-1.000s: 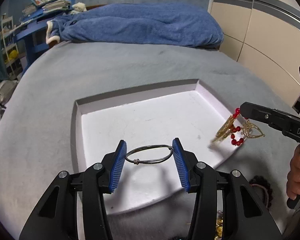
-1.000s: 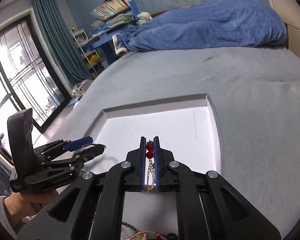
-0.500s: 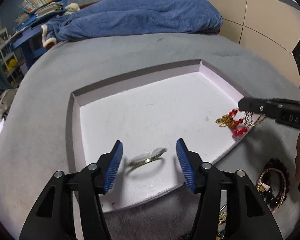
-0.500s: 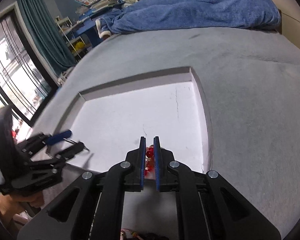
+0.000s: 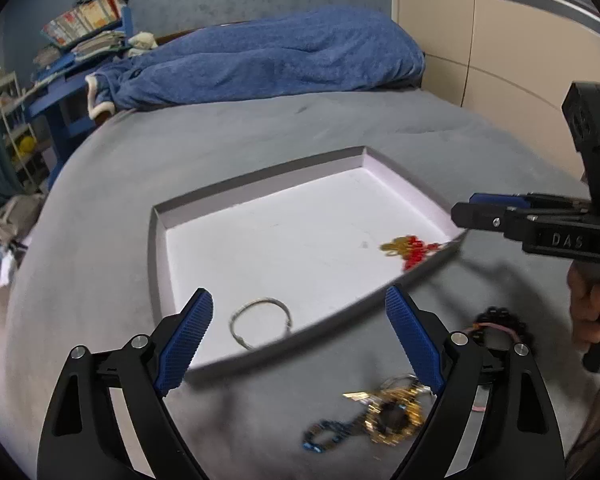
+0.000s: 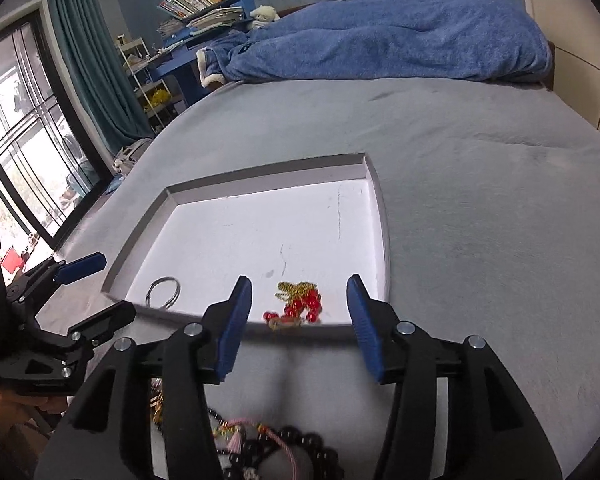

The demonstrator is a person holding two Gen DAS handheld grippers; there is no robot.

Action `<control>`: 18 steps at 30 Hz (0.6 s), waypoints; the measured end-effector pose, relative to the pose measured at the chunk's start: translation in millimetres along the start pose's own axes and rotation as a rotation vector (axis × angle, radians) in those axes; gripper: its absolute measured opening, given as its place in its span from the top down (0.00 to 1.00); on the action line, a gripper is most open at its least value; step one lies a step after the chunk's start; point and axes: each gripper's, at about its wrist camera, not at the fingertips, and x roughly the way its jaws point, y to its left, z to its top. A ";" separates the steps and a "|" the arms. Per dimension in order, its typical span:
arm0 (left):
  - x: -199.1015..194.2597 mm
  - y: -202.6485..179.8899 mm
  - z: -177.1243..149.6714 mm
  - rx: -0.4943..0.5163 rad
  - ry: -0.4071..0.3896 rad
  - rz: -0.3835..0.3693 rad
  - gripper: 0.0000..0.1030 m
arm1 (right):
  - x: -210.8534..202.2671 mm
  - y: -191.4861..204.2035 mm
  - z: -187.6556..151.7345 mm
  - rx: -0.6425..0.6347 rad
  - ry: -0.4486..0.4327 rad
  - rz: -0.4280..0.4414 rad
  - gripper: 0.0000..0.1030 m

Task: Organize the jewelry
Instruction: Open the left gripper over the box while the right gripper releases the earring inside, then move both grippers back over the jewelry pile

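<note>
With both tongs, left and right, gaping empty, your next grab may snag the tangled pile and drag several pieces.

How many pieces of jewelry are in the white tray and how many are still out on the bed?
In the tray: 2, a silver bangle and a gold and red beaded piece.
On the bed: 3 visible, a gold and blue piece, a dark bead bracelet and a pink cord.
Total: 5
</note>
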 end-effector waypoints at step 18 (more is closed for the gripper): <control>-34.7 -42.4 -28.5 0.021 -0.017 -0.112 0.14 | -51.7 -20.5 -38.7 0.003 -0.009 -0.048 0.48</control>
